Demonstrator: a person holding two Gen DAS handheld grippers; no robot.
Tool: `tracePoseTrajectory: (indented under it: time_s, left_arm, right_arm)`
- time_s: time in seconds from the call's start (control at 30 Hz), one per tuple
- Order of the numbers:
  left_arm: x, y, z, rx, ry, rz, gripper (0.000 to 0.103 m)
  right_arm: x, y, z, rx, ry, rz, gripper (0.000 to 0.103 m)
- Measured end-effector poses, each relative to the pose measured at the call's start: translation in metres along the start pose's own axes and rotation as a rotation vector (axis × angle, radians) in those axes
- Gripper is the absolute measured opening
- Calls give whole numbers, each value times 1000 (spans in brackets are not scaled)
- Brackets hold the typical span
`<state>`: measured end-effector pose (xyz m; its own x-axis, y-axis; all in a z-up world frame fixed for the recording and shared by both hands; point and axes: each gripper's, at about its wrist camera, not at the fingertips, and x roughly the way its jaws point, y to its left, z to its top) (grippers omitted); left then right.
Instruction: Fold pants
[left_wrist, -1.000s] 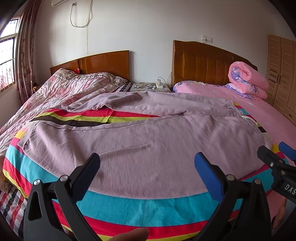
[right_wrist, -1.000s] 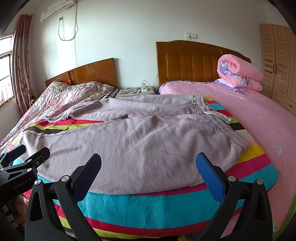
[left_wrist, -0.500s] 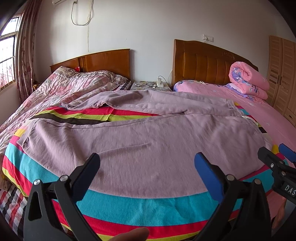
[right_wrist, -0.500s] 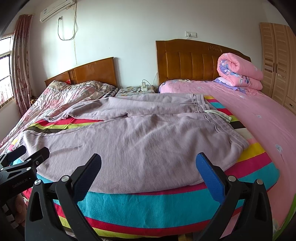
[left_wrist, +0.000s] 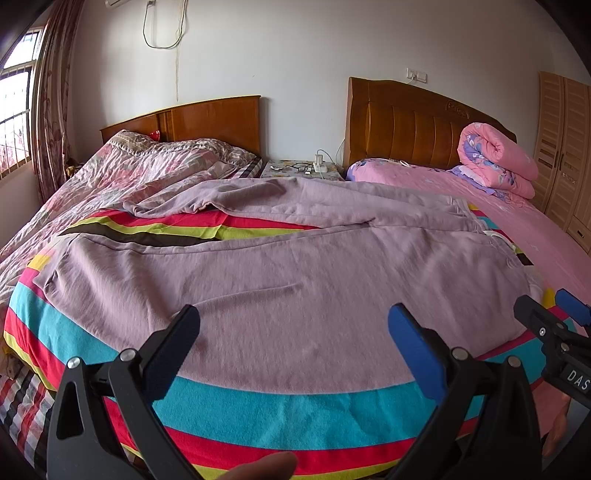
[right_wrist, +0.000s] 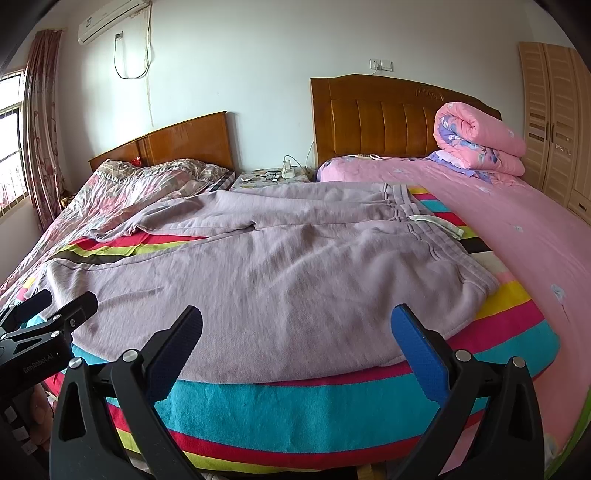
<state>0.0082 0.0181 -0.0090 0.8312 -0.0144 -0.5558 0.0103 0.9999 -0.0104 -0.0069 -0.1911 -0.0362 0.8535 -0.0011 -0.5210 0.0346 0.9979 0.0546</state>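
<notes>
Pants: mauve sweatpants lie spread flat across a striped blanket on the near end of the bed, waistband to the right, legs running left.
Near leg: its long hem edge runs along the front of the blanket, just beyond the fingertips of both grippers in each wrist view.
Far leg: lies behind the near one, angled away toward the left, with a wedge of striped blanket showing between the two legs.
Drawstring: a pale cord rests on the blanket at the waistband.
Left gripper: left gripper hovers at the front edge of the bed, fingers spread wide apart and holding nothing; the pants lie ahead of and below the tips, not between them as far as the view shows.
Left fingers: one black, one with a blue pad.
Right gripper: right gripper likewise hangs in front of the near leg, fingers wide apart and empty, nearer the waistband end.
Gripper spacing: each gripper shows at the edge of the other's view, side by side along the bed front, well apart.
Hand: a fingertip shows at the bottom of the left wrist view.
Surroundings: a rolled pink quilt sits by the right headboard.
</notes>
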Motion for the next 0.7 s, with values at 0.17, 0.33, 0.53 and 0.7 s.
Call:
tracePoseTrajectory:
  time_s: [0.17, 0.33, 0.53, 0.7]
  left_arm:
    - [0, 0, 0, 0, 0, 0, 102]
    - [0, 2, -1, -3, 3, 0, 102]
    - [0, 3, -1, -3, 4, -1, 102]
    - [0, 5, -2, -7, 5, 0, 102]
  right_arm:
    - [0, 0, 0, 1, 1, 0, 99]
    - [1, 0, 0, 1, 2, 0, 99]
    - [1, 0, 0, 2, 3, 0, 99]
    - [1, 0, 1, -3, 1, -2, 99]
